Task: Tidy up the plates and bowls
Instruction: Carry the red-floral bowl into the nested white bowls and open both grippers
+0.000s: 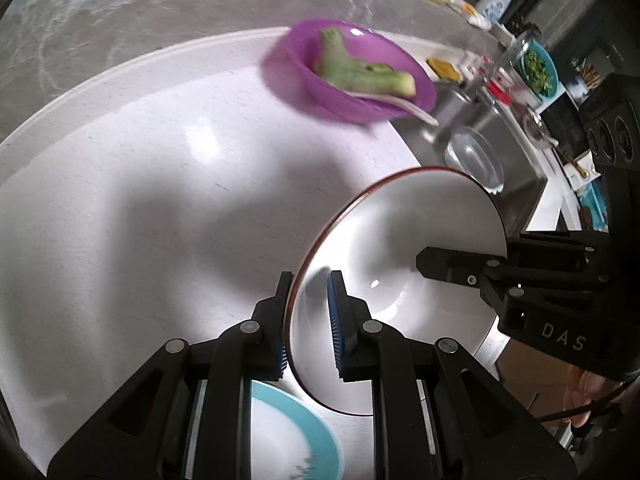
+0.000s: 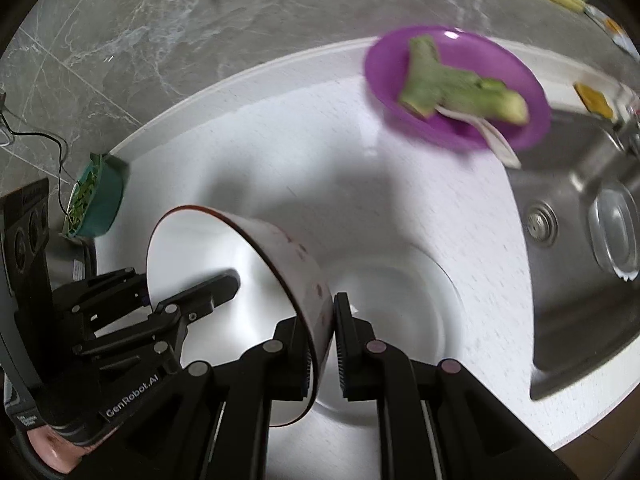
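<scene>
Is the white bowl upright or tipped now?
Tipped. The white bowl stands nearly on its side, its empty inside facing sideways, off the counter, with the left tool and right tool each gripping its rim.

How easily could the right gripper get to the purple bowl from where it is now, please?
Probably not right away. The right gripper is shut on the rim of the white bowl, which the left gripper also clamps. The counter toward the purple bowl looks unobstructed, so releasing first should free it.
</scene>
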Available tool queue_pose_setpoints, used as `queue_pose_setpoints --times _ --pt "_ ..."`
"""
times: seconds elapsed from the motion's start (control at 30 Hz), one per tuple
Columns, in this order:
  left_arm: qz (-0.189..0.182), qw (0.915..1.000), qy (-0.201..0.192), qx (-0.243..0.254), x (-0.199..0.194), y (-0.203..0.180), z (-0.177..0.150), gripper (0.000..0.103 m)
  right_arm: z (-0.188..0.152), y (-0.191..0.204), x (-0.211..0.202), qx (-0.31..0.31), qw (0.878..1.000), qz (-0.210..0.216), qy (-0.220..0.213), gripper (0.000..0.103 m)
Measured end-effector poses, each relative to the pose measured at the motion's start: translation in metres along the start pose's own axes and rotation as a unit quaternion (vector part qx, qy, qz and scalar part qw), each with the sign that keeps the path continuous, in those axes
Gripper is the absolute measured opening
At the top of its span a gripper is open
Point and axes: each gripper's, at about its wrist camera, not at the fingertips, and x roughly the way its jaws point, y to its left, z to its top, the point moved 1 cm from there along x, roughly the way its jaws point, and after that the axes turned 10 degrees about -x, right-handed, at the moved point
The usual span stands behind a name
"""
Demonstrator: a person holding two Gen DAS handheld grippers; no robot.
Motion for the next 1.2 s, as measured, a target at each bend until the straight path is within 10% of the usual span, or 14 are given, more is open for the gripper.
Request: queue_pose_setpoints --times 0.77,1.2 --pt "0.056 0.9976 0.035 -0.019 0.068 -0.043 -0.015 0.014 -0.035 -0.064 0.029 -0.011 0.998 0.039 0.044 0.013" --pt "0.014 0.9993 0.007 -0.034 0.072 -0.039 -0.018 0.028 -0.027 -0.056 0.035 -0.052 0.998 -0.005 0.037 0.015"
